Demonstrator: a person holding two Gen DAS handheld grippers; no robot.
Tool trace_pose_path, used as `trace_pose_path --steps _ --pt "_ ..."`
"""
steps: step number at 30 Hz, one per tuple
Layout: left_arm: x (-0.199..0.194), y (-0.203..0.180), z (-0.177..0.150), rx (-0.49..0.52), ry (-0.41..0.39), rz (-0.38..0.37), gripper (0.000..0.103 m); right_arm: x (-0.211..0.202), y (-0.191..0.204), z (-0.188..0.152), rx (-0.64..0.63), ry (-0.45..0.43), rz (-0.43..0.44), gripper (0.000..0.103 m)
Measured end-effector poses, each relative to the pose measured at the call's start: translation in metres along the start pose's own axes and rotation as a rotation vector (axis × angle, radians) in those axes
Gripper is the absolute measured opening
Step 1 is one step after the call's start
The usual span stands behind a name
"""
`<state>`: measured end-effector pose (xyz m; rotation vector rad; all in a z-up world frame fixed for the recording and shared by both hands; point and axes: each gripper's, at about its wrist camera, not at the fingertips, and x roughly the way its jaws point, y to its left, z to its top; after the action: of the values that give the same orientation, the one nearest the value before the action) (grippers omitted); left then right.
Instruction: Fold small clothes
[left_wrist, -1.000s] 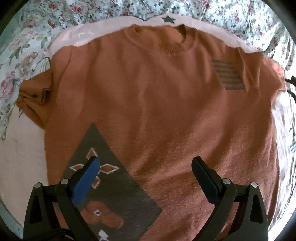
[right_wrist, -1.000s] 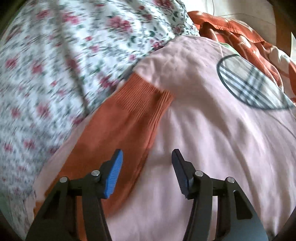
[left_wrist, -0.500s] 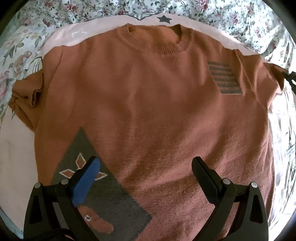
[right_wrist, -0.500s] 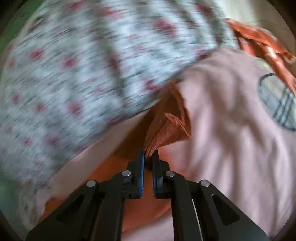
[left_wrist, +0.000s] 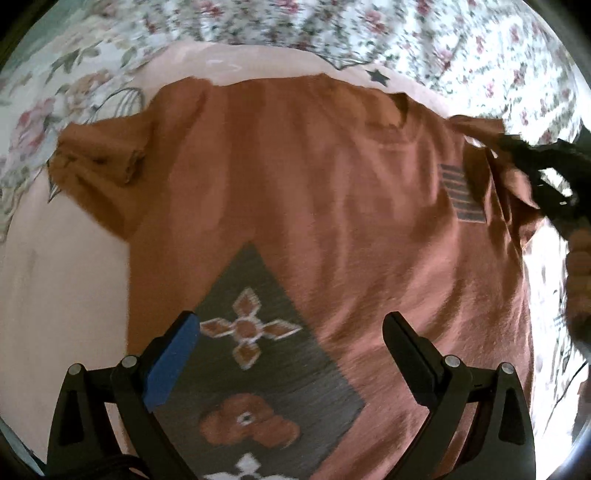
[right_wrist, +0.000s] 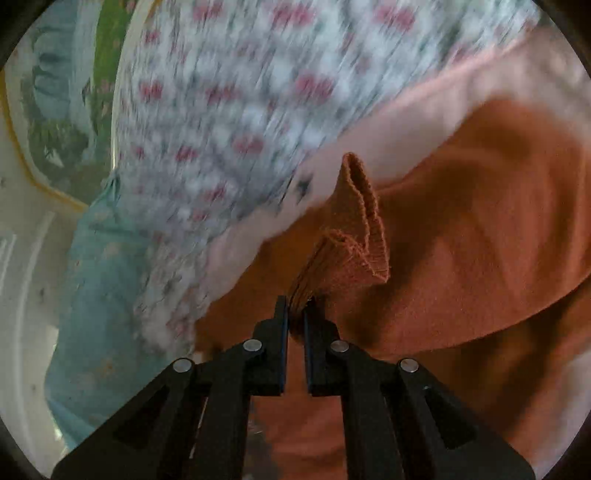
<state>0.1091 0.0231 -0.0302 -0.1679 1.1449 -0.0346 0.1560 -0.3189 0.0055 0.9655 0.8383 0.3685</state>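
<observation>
Two grippers share this fold, and they are doing different jobs. At the left edge of the pink sheet (left_wrist: 55, 295), the orange sweater's (left_wrist: 295, 192) far sleeve (left_wrist: 99, 162) lies bunched and untouched; it will want flattening before its own fold. The sweater lies face up over the sheet, which covers a floral bedspread (left_wrist: 424, 44). The left gripper (left_wrist: 291, 354) hovers released above the grey diamond patch (left_wrist: 273, 354) near the hem, gripping nothing. It would do well to press there as an anchor so the body does not slide. Toward the right edge, the right gripper (right_wrist: 295, 314) is clenched on the ribbed cuff (right_wrist: 354, 240) of the other sleeve, lifted off the sheet. Carry that cuff low and straight across the chest, then lay it flat before letting go.
</observation>
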Motion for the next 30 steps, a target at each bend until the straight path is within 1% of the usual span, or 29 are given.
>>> trace_pose_path --steps 5,9,10,12,14,15,16,19,21,22,24,26,28,29,30 --pt "-0.011 0.029 -0.008 -0.039 -0.012 -0.022 0.100 0.090 0.034 -0.041 -0.023 0.172 0.050 0.008" --pt "-0.013 0.042 -0.007 -0.070 -0.020 -0.052 0.100 0.140 0.054 -0.066 -0.051 0.277 0.089 0.008" --pt "-0.010 0.040 -0.004 -0.075 -0.020 -0.058 0.100 0.150 0.057 -0.071 -0.066 0.305 0.087 0.011" --pt "-0.006 0.045 0.000 -0.088 -0.018 -0.080 0.100 0.167 0.059 -0.078 -0.075 0.356 0.050 0.016" --pt "0.001 0.043 0.007 -0.097 -0.013 -0.093 0.100 0.170 0.049 -0.079 -0.041 0.384 0.072 0.039" --pt "0.004 0.043 0.011 -0.100 -0.011 -0.099 0.100 0.168 0.045 -0.078 -0.031 0.372 0.074 0.042" --pt "0.009 0.041 0.016 -0.102 -0.010 -0.109 0.100 0.162 0.042 -0.076 -0.028 0.359 0.073 0.043" --pt "0.026 0.029 0.032 -0.088 -0.008 -0.119 0.100 0.137 0.028 -0.068 -0.008 0.303 0.072 0.043" --pt "0.044 0.023 0.046 -0.091 0.007 -0.119 0.100 0.113 0.017 -0.060 0.012 0.251 0.056 0.043" --pt "0.051 0.023 0.052 -0.101 0.016 -0.124 0.100 0.101 0.011 -0.057 0.018 0.226 0.042 0.043" --pt "0.067 0.027 0.066 -0.155 0.031 -0.138 0.100 0.074 0.000 -0.050 0.029 0.178 0.006 0.043" --pt "0.073 0.033 0.075 -0.202 0.014 -0.155 0.096 0.046 -0.012 -0.045 0.040 0.132 -0.031 0.043" --pt "0.072 0.033 0.083 -0.209 -0.034 -0.162 0.064 0.021 -0.024 -0.041 0.060 0.086 -0.070 0.043" --pt "0.072 0.030 0.086 -0.195 -0.036 -0.167 0.014 0.009 -0.030 -0.040 0.067 0.065 -0.091 0.043" --pt "0.071 0.029 0.088 -0.191 -0.025 -0.181 0.005 -0.001 -0.034 -0.040 0.069 0.044 -0.114 0.043"
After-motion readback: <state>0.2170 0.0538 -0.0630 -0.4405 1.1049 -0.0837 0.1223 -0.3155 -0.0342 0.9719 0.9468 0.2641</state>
